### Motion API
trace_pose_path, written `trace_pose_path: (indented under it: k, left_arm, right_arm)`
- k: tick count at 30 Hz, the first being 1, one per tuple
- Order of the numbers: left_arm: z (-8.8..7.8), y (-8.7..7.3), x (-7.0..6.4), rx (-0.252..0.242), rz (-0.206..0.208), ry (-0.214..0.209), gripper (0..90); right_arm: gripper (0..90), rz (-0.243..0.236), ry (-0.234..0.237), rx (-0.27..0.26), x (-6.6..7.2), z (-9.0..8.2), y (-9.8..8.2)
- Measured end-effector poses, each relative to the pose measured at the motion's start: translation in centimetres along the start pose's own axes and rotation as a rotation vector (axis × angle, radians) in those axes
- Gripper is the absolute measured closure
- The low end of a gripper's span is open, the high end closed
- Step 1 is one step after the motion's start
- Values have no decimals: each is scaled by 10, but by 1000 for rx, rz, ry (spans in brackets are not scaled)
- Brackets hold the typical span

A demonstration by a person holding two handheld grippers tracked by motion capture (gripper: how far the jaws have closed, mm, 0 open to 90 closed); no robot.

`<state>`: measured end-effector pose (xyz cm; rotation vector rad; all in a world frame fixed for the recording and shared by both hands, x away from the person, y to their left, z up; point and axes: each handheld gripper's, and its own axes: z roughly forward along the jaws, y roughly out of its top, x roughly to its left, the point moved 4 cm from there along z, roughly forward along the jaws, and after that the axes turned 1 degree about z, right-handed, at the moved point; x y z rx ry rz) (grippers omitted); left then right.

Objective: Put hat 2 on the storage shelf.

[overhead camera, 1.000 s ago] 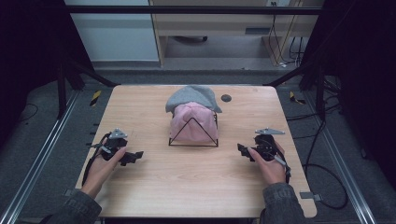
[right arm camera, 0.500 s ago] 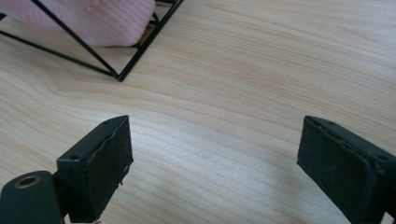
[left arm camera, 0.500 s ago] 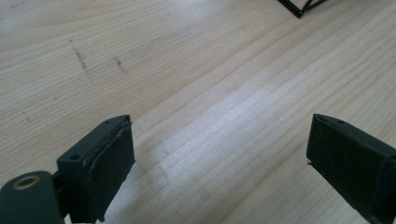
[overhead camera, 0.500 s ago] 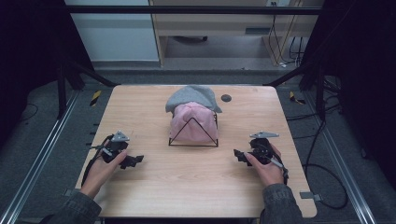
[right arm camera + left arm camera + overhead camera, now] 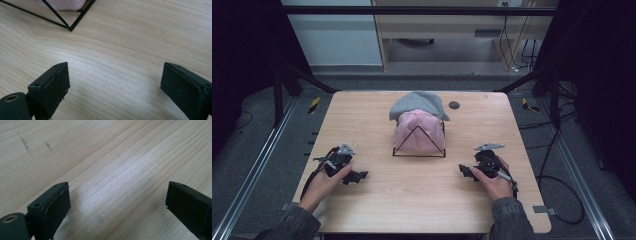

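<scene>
The table (image 5: 412,200) is pale wood with a fine straight grain, smooth with a soft sheen. At frame centre, a thin black wire frame (image 5: 419,143) looks like matt metal; inside it sits a soft pink quilted cloth (image 5: 417,132), a grey knit-like cloth (image 5: 418,103) above. Both grippers' pads (image 5: 58,85) are matt black, slightly rough rubber.

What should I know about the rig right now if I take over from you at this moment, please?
Left tool: open, empty, low over the wooden table, near its left front.
Right tool: open, empty, near the right front, aimed toward the rack's corner.
Black wire rack: mid-table, with the pink cloth in it and the grey cloth draped over its back.
Done: nothing grasped.
Left: judging by the layout, probably reaching in for the cloths.
</scene>
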<state>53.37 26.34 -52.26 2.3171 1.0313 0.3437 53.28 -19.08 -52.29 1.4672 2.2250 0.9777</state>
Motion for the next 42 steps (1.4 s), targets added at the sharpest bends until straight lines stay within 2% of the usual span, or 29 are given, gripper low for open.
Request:
trace_pose_path:
  k: [9, 16, 21, 23, 24, 29, 42]
  left_arm:
    - [4, -1, -1, 15, 16, 3, 31]
    - [6, -2, -1, 4, 28, 8, 8]
    - [6, -3, -1, -4, 29, 8, 0]
    - [6, -4, -2, -9, 29, 9, 0]
    - [6, -4, -1, -14, 31, 11, 0]
    - [6, -5, -2, -27, 27, 13, 0]
    - [7, -5, -2, -38, 30, 15, 0]
  right_arm:
    - [74, -12, 8, 39, 4, 6, -4]
    - [56, -29, 5, 28, 6, 7, -5]
    - [28, -78, -20, 14, 10, 10, -8]
    - [16, -119, -35, -6, 12, 12, -11]
    - [16, -123, -27, -15, 12, 12, -11]
    - [15, -120, -28, -51, 12, 13, -14]
    - [15, -118, -35, -50, 13, 12, -14]
